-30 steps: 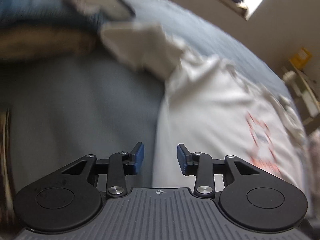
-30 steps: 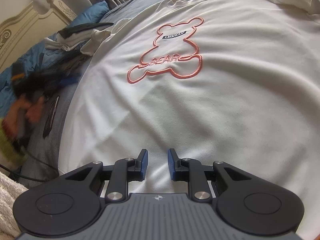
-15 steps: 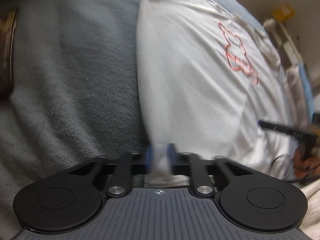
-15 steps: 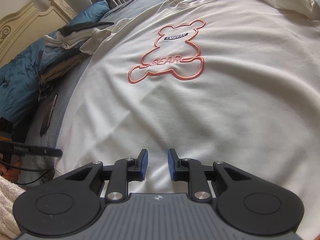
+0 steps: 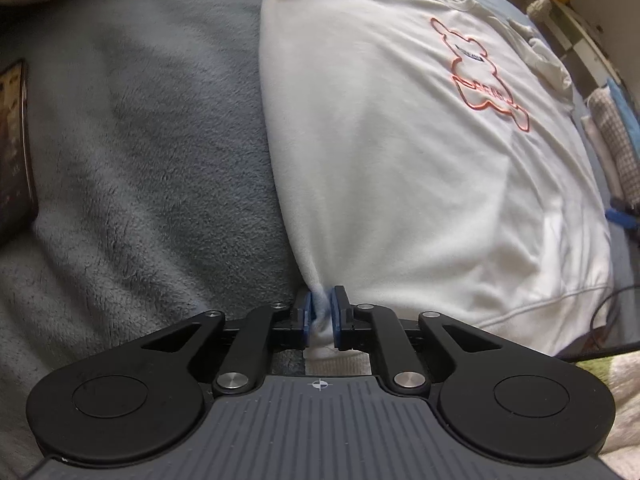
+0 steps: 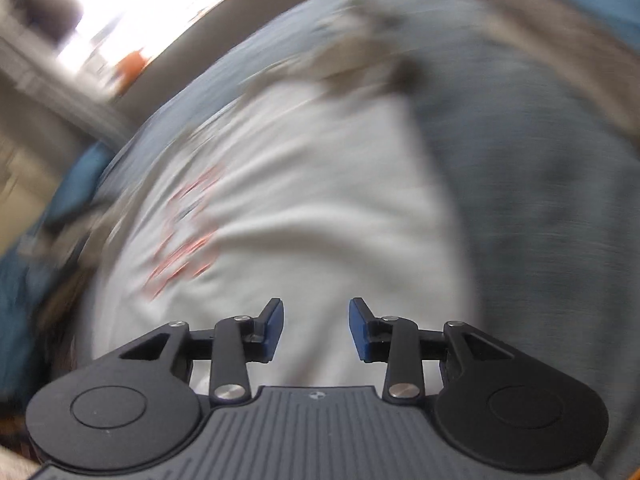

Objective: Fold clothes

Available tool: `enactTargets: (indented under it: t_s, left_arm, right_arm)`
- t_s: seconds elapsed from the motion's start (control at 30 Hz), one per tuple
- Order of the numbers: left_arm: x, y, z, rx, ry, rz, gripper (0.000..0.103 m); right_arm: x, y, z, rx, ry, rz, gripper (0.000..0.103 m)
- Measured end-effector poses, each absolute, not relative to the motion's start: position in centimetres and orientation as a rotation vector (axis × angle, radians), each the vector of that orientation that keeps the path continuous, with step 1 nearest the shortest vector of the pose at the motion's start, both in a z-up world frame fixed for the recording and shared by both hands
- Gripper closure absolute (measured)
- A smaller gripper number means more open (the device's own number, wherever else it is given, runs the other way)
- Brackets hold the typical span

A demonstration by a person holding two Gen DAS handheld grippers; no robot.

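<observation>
Left gripper (image 5: 320, 322), in its own wrist view, is pinched onto the bottom corner of the white sweatshirt (image 5: 400, 152), a bunch of cloth squeezed between the blue pads (image 5: 306, 320). From that pinch the garment spreads away toward twelve and two o'clock, lying flat on the grey fleece blanket (image 5: 152, 168). An orange bear outline (image 5: 484, 76) is printed on the chest at about two o'clock. The ribbed hem (image 5: 560, 300) runs off toward four o'clock. A dark flat object (image 5: 14, 148) lies at the blanket's edge at nine o'clock; what it is cannot be told. At three o'clock folded cloths, one checked (image 5: 616, 148), lie beside the sweatshirt.

Right gripper (image 6: 316, 328), in its wrist view, has its jaws spread wide with nothing between them, hanging over the sweatshirt (image 6: 300, 208). This view is heavily blurred. The white cloth fills the middle, with smeared orange print (image 6: 184, 232) at ten o'clock and the grey blanket (image 6: 540, 200) toward two and three o'clock. A bright window (image 6: 132, 12) shows at eleven o'clock.
</observation>
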State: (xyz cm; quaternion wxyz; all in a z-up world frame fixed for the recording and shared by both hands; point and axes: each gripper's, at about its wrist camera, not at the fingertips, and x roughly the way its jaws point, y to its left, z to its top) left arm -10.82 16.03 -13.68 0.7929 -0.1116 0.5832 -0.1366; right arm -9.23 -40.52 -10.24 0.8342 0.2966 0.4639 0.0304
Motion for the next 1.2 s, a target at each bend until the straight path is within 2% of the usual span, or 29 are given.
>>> enactTargets:
  t_s: [0.1, 0.27, 0.4, 0.63, 0.77, 0.9, 0.97, 1.03, 1.2]
  left_arm:
    - [-10.9, 16.0, -13.7, -0.247, 1.265, -0.302, 0.088]
    - [-10.7, 15.8, -13.7, -0.248, 1.273, -0.306, 0.085]
    - [-10.6, 16.1, -13.9, -0.267, 1.276, -0.307, 0.084]
    - [-10.1, 17.1, -14.5, -0.341, 1.296, -0.302, 0.084]
    - [-10.2, 17.2, -14.5, -0.342, 1.29, -0.298, 0.084]
    - [-10.0, 17.2, -14.6, -0.331, 1.292, -0.3, 0.084]
    - [-10.0, 17.3, -14.6, -0.33, 1.293, -0.301, 0.084]
    - [-10.0, 17.4, -14.6, -0.329, 1.294, -0.302, 0.083]
    - [-9.9, 17.6, -14.7, -0.303, 1.287, -0.31, 0.082]
  right_arm:
    - [-10.0, -42.9, -11.6, 0.686, 1.009, 0.0, 0.059]
    - [-10.1, -42.3, -12.5, 0.611, 1.026, -0.053, 0.057]
    - [-10.5, -44.4, -11.8, 0.682, 0.934, -0.112, 0.054]
    - [-4.9, -44.7, -13.4, 0.702, 0.928, -0.084, 0.053]
    - [-3.7, -43.0, -13.2, 0.619, 0.937, -0.057, 0.054]
    - [-2.6, -41.2, -13.0, 0.532, 0.946, -0.031, 0.063]
    - [-2.0, -40.4, -12.8, 0.488, 0.95, -0.018, 0.084]
    - [-1.5, -39.5, -12.7, 0.444, 0.954, -0.005, 0.097]
    - [-1.4, -38.3, -12.2, 0.277, 0.92, -0.094, 0.1]
